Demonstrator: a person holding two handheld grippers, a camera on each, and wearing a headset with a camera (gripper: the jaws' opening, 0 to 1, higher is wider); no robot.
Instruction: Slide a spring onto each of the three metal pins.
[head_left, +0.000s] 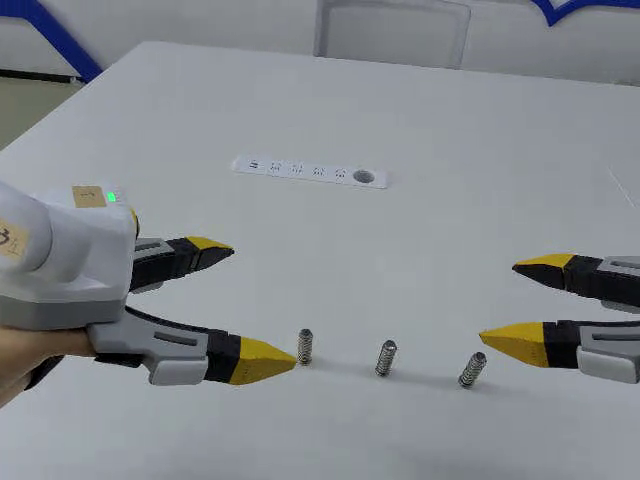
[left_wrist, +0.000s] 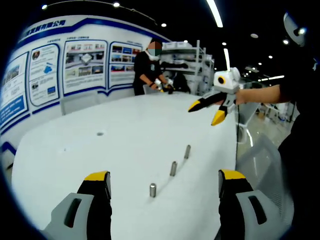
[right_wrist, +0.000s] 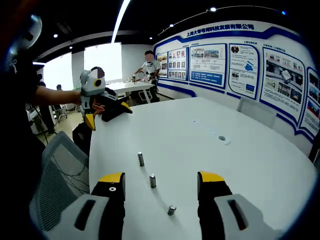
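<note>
On the white table, the left gripper comes in from the left, held level by a hand and pointing right. Its jaws are spread wide with nothing between them, the nearer yellow tip just beside the left pin. The right gripper mirrors it from the opposite side – jaws also apart and empty, lower tip near the right pin, which leans a little. The middle pin stands between them. All three pins show coiled ribbing, reading as springs already on them. A power strip lies well beyond the row.
</note>
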